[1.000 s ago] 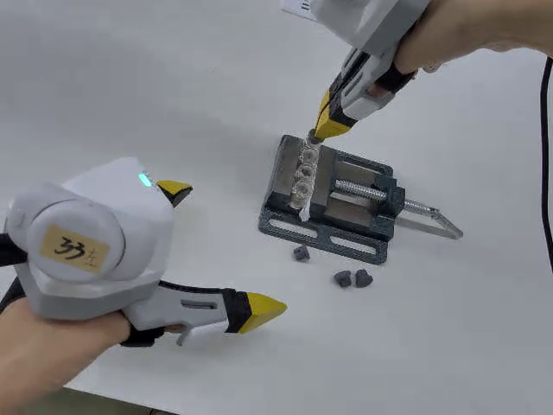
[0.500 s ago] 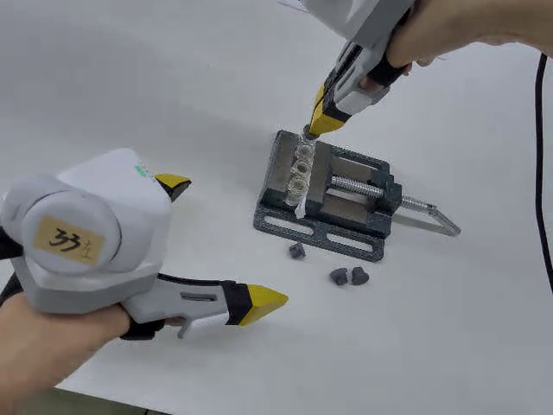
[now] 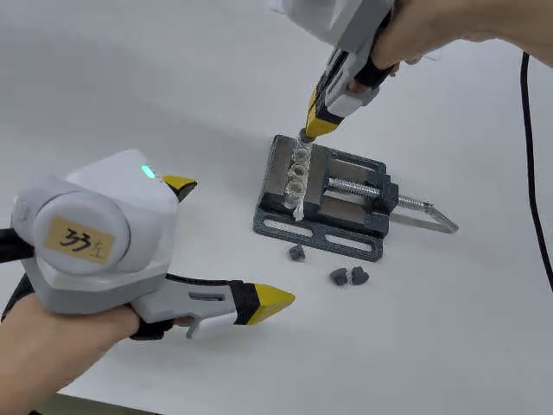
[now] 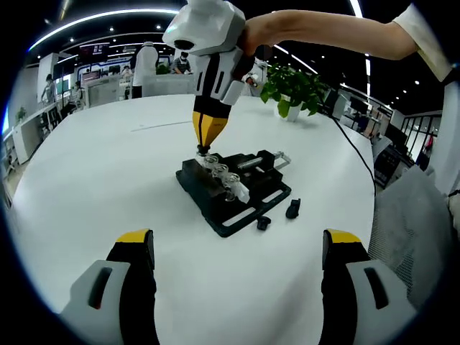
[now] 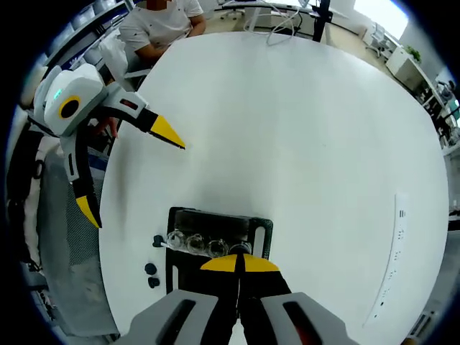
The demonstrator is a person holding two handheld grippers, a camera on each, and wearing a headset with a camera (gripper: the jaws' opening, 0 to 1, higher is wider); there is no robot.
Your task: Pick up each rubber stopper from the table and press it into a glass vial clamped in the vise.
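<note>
A dark vise (image 3: 346, 212) clamps a row of clear glass vials (image 3: 297, 177) on the white table. My right gripper (image 3: 311, 131) points down at the far end of that row, shut on a small dark rubber stopper (image 3: 304, 137) that sits at the farthest vial's mouth. In the left gripper view the same yellow tips (image 4: 208, 135) stand over the vise (image 4: 237, 194). Three loose grey stoppers (image 3: 296, 252) (image 3: 339, 277) (image 3: 359, 276) lie just in front of the vise. My left gripper (image 3: 226, 243) hovers open at the lower left, well clear of the vise, holding nothing. In the right gripper view the vials (image 5: 195, 244) show just past the shut jaws.
The vise's screw handle (image 3: 428, 214) sticks out to the right. A black cable (image 3: 529, 164) runs down the right edge of the table. Bare white tabletop (image 3: 130, 78) spreads to the left and behind. A seated person (image 5: 162, 25) is at the table's far side.
The right gripper has edged a little left and lower onto the far vial with the stopper. The left gripper has stayed about where it was, still open.
</note>
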